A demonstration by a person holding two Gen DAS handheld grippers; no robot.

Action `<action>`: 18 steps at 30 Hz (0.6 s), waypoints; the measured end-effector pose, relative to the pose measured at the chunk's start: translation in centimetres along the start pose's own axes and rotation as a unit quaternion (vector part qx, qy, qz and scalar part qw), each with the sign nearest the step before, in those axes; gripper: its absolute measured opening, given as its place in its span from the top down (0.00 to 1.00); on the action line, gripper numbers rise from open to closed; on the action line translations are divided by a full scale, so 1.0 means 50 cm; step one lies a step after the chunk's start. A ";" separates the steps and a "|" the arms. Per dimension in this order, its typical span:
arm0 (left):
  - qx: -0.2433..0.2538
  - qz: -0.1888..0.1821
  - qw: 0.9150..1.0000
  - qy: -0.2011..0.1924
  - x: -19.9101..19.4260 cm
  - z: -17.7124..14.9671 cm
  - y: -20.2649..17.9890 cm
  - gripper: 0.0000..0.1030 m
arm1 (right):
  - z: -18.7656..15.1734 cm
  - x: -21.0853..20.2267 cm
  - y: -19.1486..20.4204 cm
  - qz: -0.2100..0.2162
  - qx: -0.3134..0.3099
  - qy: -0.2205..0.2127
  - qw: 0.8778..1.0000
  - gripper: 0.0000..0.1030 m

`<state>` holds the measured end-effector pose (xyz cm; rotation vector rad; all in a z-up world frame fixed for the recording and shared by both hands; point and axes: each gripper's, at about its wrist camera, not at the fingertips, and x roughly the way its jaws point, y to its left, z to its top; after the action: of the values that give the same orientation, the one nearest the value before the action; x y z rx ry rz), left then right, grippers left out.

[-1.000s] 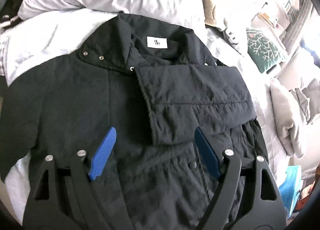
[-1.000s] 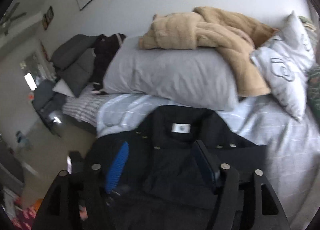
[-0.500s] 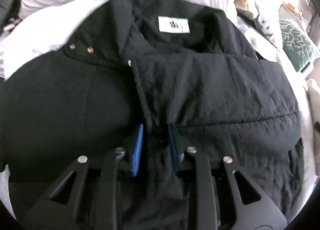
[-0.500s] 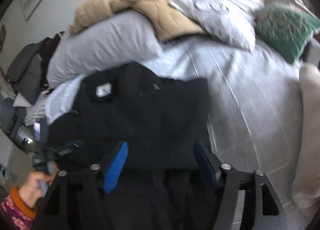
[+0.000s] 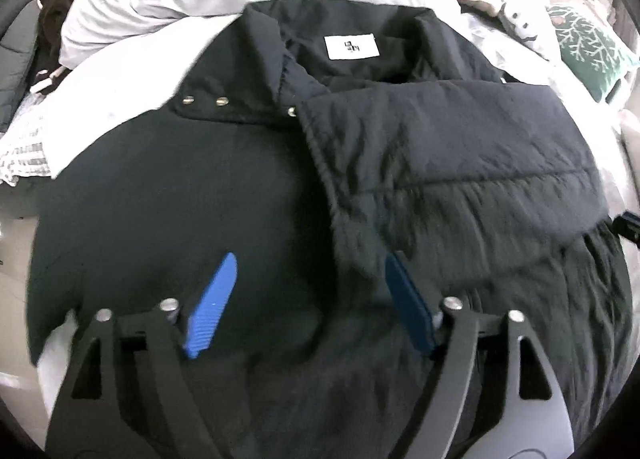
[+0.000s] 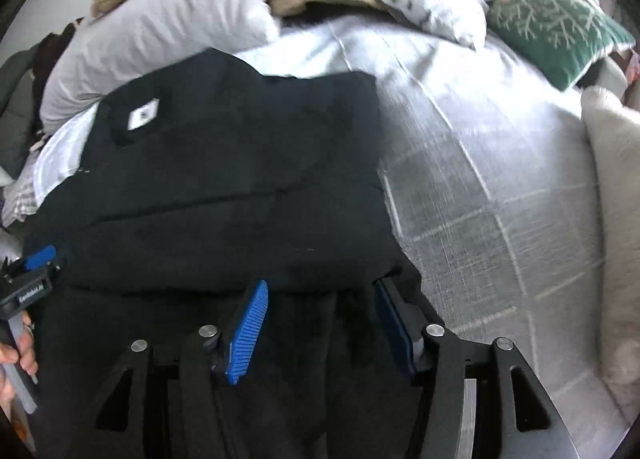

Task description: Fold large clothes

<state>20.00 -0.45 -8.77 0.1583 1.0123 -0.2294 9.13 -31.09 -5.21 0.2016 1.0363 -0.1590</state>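
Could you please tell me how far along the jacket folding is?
Done: one sleeve lies folded across the jacket. In hand: nothing; both claws, left and right, hover open. Left: the other side still lies spread flat.

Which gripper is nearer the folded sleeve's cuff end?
Left. The left gripper straddles the cuff end; the right gripper sits at the sleeve's opposite edge.
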 end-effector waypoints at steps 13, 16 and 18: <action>-0.109 -0.027 0.994 0.011 -0.174 -0.099 0.194 0.04 | -0.071 -0.156 0.164 0.022 -0.055 -0.058 0.997 0.17; -0.145 -0.016 0.989 0.003 -0.174 -0.120 0.265 0.04 | -0.099 -0.145 0.186 0.022 -0.080 -0.055 0.995 0.17; -0.164 -0.011 0.986 0.004 -0.169 -0.120 0.310 0.04 | -0.107 -0.141 0.200 0.007 -0.101 -0.059 0.993 0.17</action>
<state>14.84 16.91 -4.30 -0.1526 1.0459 -0.0798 3.39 -19.83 -0.85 0.0152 0.9261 -0.0512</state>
